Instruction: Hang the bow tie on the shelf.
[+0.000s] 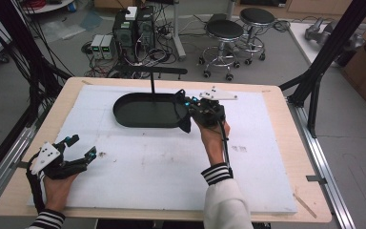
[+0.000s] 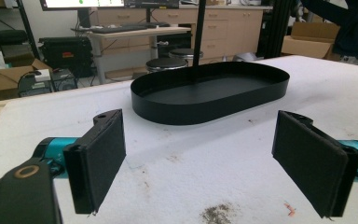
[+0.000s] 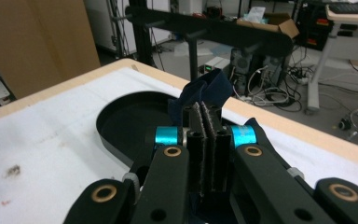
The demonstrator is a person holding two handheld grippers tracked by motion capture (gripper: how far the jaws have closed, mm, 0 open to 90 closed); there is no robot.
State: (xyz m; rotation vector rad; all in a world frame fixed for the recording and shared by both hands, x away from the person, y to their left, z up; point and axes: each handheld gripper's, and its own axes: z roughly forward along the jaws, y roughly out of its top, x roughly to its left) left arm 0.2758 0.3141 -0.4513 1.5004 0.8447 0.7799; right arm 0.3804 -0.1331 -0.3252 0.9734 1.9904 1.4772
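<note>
Tray sits at the counter's 12 o'clock. Right hand-held gripper clenches dark blue cloth (over the tray's 3 o'clock rim); left hand-held gripper rests released at 8 o'clock.

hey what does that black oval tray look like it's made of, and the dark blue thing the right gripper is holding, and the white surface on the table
Black oval tray: probably thin sheet metal or hard plastic; matte, with a thin, crisp upright wall.
Dark blue thing pinched in the right gripper: looks like cloth; it folds limply and has soft edges.
White surface: seemingly foam board or a fabric-like mat; dull, faintly textured, stained in spots.
</note>
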